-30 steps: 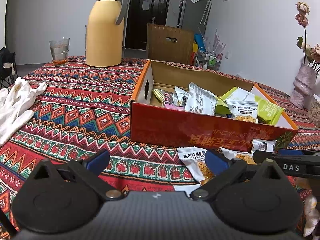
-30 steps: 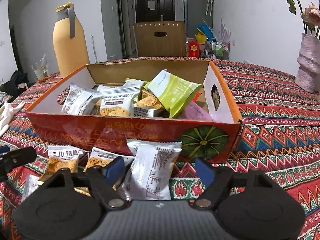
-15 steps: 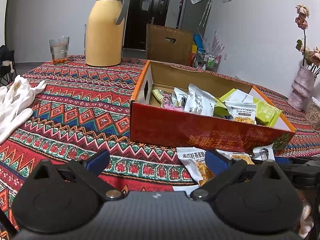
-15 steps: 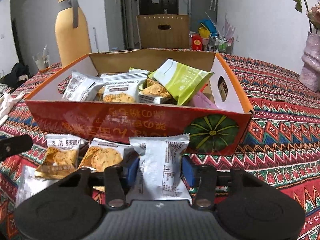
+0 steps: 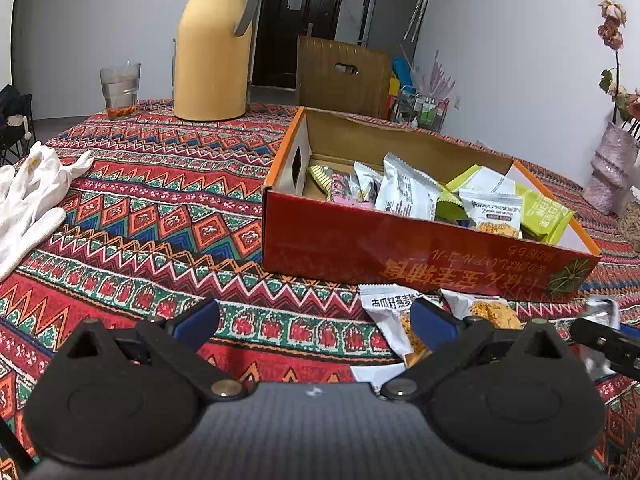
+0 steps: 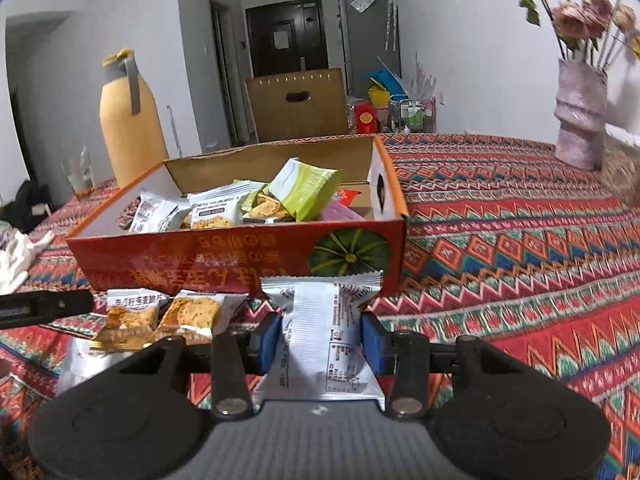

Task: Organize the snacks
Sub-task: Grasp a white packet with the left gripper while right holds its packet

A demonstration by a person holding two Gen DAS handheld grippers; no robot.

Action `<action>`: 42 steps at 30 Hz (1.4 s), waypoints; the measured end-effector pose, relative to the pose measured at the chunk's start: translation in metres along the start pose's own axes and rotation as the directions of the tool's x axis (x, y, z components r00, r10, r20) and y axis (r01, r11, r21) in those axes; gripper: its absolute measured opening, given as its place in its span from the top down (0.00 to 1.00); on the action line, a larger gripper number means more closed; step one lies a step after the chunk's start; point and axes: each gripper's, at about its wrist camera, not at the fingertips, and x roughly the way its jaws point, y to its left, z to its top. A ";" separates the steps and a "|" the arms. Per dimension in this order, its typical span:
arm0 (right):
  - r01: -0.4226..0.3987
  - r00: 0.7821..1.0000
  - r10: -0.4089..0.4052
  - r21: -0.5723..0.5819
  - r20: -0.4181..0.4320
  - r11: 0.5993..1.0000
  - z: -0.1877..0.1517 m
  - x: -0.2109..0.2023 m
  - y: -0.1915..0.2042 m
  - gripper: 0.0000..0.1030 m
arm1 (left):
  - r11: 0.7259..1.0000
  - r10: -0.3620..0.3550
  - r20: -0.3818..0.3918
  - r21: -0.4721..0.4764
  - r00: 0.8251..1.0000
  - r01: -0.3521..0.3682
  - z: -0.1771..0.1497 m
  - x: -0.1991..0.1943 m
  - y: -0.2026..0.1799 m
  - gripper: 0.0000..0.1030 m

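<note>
A red cardboard box (image 5: pixel 400 246) (image 6: pixel 224 252) holds several snack packets on the patterned tablecloth. My right gripper (image 6: pixel 322 338) is shut on a silver-white snack packet (image 6: pixel 324 320) and holds it lifted in front of the box's near wall. Two orange-and-white snack packets (image 6: pixel 160 312) lie on the cloth to its left; they also show in the left wrist view (image 5: pixel 400 312). My left gripper (image 5: pixel 316 322) is open and empty, low over the cloth, left of those packets.
A yellow thermos (image 5: pixel 214 44) and a glass (image 5: pixel 119 90) stand at the back left. White gloves (image 5: pixel 28 196) lie at the left edge. A pink vase with flowers (image 6: pixel 580 116) stands at the right. A brown carton (image 6: pixel 296 104) stands behind the table.
My right gripper closed on the silver-white packet and lifted it off the cloth. My left gripper stayed open and barely moved.
</note>
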 end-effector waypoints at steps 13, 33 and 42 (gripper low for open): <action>-0.042 0.999 0.041 0.043 0.026 0.998 -0.013 -0.004 -0.013 0.58 | 0.999 -0.023 -0.128 0.042 0.992 0.029 -0.006 -0.008 -0.030 0.00; -0.127 0.991 0.125 0.045 0.040 0.991 -0.022 -0.004 -0.015 0.57 | 0.990 0.105 -0.219 0.113 0.970 -0.081 -0.026 0.011 -0.076 0.00; -0.142 0.989 0.140 0.050 0.043 0.989 -0.023 -0.005 -0.016 0.57 | 0.990 0.118 -0.198 0.103 0.973 -0.099 -0.029 0.006 -0.071 0.00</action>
